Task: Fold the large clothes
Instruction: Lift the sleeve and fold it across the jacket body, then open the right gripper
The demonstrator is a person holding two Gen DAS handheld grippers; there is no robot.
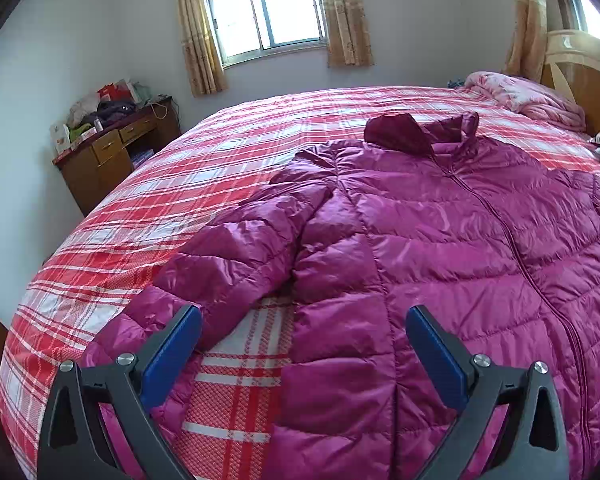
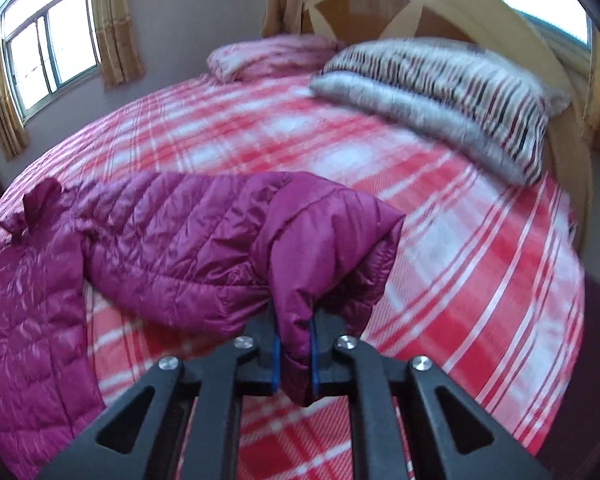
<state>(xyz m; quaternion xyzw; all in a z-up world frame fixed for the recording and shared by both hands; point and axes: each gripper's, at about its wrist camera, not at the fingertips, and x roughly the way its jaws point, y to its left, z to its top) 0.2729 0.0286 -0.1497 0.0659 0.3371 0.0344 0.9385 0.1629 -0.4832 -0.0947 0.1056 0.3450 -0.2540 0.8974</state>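
Room: bedroom with pale walls, a window (image 1: 264,8) with yellow curtains (image 1: 198,36) on the far wall, and a wooden desk (image 1: 112,152) piled with clutter at the far left.
Surface: wide bed under a red-and-white plaid bedspread (image 1: 148,216); a pale wooden headboard (image 2: 432,4) stands at its head.
Bedding: a striped pillow (image 2: 452,92) leans by the headboard, with a folded pink quilt (image 2: 272,58) to its left.
Garment: magenta quilted puffer jacket (image 1: 440,232), shiny, zipped up the front, collar toward the far side.
Garment position: laid front-up across the bedspread, body flat; its left sleeve (image 1: 236,256) angles out toward the near left edge.
Right sleeve: the right sleeve (image 2: 332,240) is raised off the bedspread and bunched into a hump, cuff end hanging down.
Left gripper: left gripper (image 1: 302,334) has its blue-padded fingers spread wide, holding nothing; whether it touches the fabric cannot be told.
Left gripper relation: one finger sits over the left sleeve's cuff end, the other over the jacket's lower body, bare bedspread showing between them.
Right gripper: right gripper (image 2: 294,354) has its fingers pressed in on the right sleeve's cuff, fabric pinched between the blue pads (image 2: 276,360).
Right view sharpness: far bedding is motion-blurred.
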